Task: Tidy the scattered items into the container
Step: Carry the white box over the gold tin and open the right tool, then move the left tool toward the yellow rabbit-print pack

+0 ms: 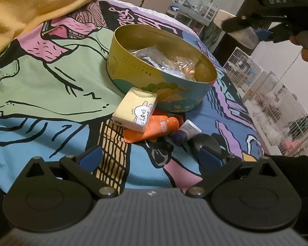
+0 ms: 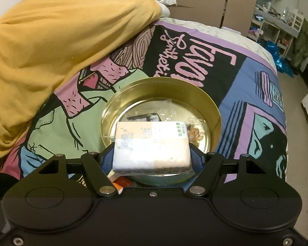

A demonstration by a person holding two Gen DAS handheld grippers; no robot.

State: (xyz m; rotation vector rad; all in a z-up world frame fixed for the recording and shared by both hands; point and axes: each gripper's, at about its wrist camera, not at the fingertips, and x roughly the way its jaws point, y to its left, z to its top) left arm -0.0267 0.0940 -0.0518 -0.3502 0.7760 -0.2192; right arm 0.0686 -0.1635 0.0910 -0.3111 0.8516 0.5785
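Note:
A round gold tin (image 1: pixel 133 69) sits on the printed bedspread and holds clear bags of small items (image 1: pixel 174 63). In front of it lie a yellow box with a rabbit drawing (image 1: pixel 136 108), an orange bottle (image 1: pixel 154 128), a purple tube (image 1: pixel 184 134) and a dark round object (image 1: pixel 205 143). My left gripper (image 1: pixel 152 157) is open and empty, low over the bedspread just short of these items. My right gripper (image 2: pixel 152 157) is shut on a white tissue pack (image 2: pixel 152 145), held above the near rim of the tin (image 2: pixel 215 121). The right gripper also shows in the left wrist view (image 1: pixel 242 31), high at the right.
A yellow blanket (image 2: pixel 51 41) is heaped on the bed to the left of the tin. The bed's edge (image 2: pixel 283 123) drops to the floor on the right. White wire cages (image 1: pixel 277 94) stand beside the bed. Shelves (image 2: pixel 277 26) line the far wall.

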